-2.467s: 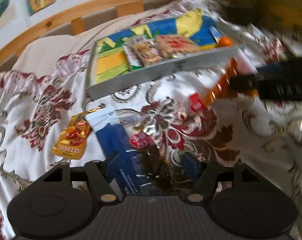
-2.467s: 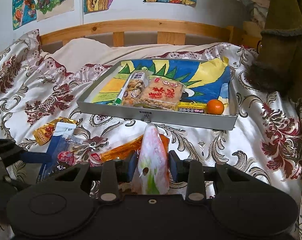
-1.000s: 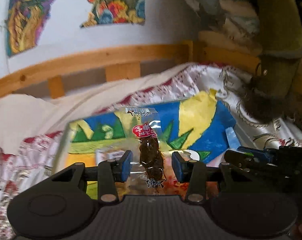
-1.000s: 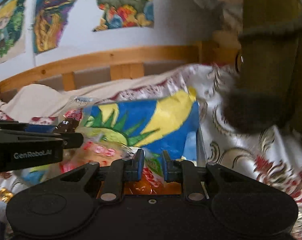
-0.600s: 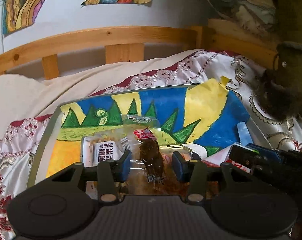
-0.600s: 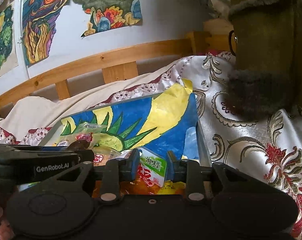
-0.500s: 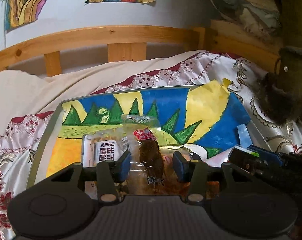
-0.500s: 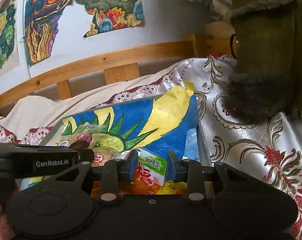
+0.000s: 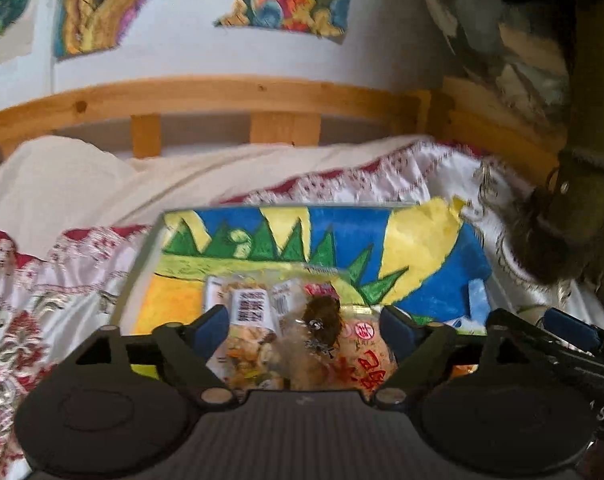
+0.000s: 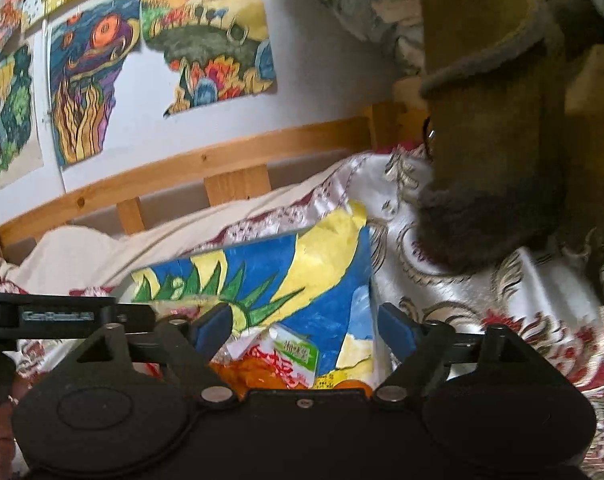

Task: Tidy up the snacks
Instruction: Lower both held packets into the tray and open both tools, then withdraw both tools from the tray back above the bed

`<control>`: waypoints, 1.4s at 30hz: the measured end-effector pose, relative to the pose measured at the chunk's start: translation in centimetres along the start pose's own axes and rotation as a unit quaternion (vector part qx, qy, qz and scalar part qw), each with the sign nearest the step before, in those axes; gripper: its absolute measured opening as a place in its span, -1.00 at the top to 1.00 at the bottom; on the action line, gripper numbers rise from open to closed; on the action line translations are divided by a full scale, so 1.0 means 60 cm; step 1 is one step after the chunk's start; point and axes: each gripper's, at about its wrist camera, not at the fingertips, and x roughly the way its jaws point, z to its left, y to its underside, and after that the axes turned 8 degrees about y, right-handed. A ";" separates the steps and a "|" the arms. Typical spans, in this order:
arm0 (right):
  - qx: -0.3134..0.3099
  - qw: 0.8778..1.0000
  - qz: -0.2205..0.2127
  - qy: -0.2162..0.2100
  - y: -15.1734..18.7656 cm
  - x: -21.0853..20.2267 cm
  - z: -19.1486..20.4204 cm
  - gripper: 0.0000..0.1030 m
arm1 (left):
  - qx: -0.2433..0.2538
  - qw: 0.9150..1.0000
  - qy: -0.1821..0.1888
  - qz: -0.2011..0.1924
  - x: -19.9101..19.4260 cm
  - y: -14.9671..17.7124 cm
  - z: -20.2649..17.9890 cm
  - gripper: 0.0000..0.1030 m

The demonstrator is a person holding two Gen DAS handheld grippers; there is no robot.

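A grey tray [image 9: 141, 256] lined with a blue, yellow and green drawing lies on the bed. In the left wrist view my left gripper [image 9: 306, 326] hangs over its near half, jaws opening. A clear packet with a dark brown snack [image 9: 322, 320] lies loose between the jaws on other packets [image 9: 249, 308]; the pads do not touch it. My right gripper [image 10: 304, 330] is over the tray's [image 10: 302, 264] right part, jaws opening too. An orange packet with a green and white label [image 10: 289, 356] lies below it, free of the pads.
The bed has a white and red patterned cover [image 10: 502, 312] and a wooden headboard [image 9: 261, 100]. Paintings hang on the wall [image 10: 205, 36]. A brown plush toy [image 10: 490, 140] stands just right of the tray. The other gripper's arm [image 9: 562, 348] crosses the left view's lower right.
Both grippers have opened wide and let go of their packets, which now lie in the tray. Both views have tipped up a little towards the wall.
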 end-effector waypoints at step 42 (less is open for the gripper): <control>-0.034 0.994 -0.085 -0.061 0.078 -0.500 0.047 -0.99 | 0.001 0.985 -0.135 -0.109 -0.539 0.219 0.021 -0.99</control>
